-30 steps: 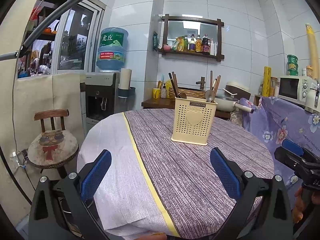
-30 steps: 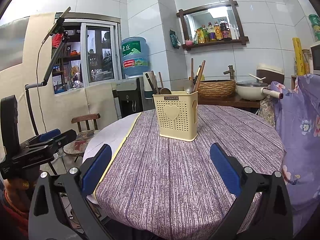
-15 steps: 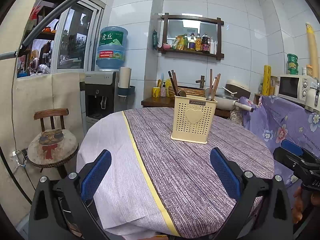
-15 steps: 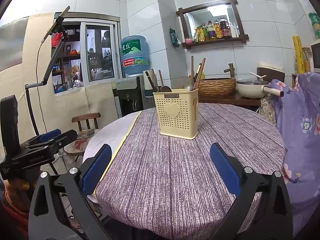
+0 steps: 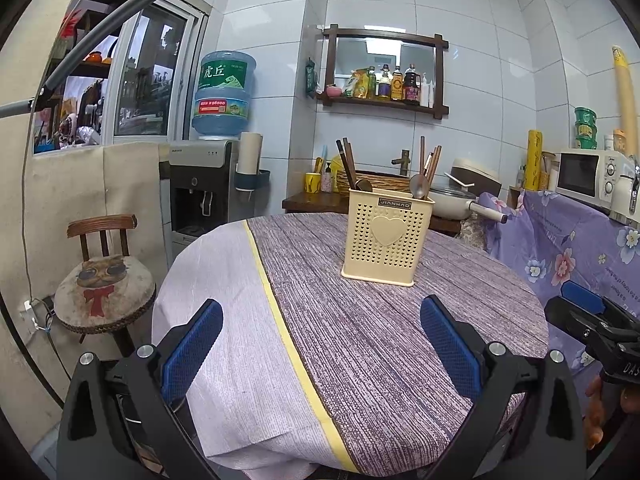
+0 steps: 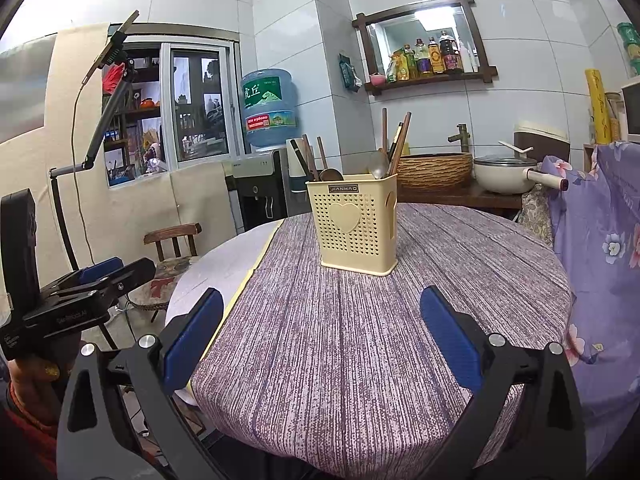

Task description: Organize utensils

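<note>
While both grippers, left (image 5: 320, 340) and right (image 6: 322, 336), hung wide open, empty, holder (image 5: 386, 238) looked light; utensils (image 6: 390, 148) stiff, best pinched by handles.

A home kitchen: white-tiled walls, a shelf (image 5: 382, 100) of sauce bottles, a water dispenser (image 5: 200, 188), a microwave (image 5: 586, 174), a pan (image 6: 506, 174) and a cloth-covered round table (image 5: 360, 320).

The left hand-held gripper (image 5: 320, 344) hangs wide apart and empty above the counter (image 5: 360, 320). At 12 o'clock a holder (image 5: 386, 246) stands upright, utensils (image 5: 420, 172) inside.
</note>
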A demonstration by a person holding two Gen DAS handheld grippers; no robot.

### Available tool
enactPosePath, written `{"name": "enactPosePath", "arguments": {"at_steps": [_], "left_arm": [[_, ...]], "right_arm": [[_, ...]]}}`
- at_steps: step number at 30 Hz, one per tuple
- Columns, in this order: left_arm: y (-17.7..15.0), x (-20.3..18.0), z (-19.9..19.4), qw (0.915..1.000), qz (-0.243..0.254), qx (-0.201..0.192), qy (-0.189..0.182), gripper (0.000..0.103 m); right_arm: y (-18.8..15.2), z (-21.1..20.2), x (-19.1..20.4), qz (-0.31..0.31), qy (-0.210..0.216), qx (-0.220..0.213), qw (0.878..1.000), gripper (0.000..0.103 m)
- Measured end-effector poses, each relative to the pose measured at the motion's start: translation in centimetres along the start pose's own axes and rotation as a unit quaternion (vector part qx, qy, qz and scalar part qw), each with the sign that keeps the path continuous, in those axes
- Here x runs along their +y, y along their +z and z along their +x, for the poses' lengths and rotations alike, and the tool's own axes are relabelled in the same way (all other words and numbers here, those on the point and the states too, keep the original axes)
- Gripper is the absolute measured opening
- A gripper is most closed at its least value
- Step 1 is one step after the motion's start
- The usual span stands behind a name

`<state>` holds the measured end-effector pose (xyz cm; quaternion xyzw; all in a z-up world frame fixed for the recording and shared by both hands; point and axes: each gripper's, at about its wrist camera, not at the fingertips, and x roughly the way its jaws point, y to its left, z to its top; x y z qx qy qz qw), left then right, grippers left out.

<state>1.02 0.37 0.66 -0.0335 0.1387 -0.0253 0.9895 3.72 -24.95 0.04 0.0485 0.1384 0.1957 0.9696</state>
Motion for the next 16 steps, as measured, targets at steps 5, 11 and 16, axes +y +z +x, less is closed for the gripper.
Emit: {"name": "enactPosePath", "arguments": {"at_steps": [5,11,16], "left_arm": [[-0.02,0.08,0.08,1.0000,-0.006,0.003,-0.005,0.098],[0.07,-0.21,0.21,1.0000,-0.004,0.008,-0.002,0.098],[0.31,-0.42,0.07,1.0000,0.001,0.008,0.004,0.098]], "right_arm": [[-0.10,0.09,-0.13,0.001,-0.002,0.001,1.000,0.097],[-0.14,0.13,-0.40,0.007,-0.003,0.001,1.000,0.097],[-0.01,0.24,-0.64,0.009,-0.007,0.002,1.000,0.097]]}}
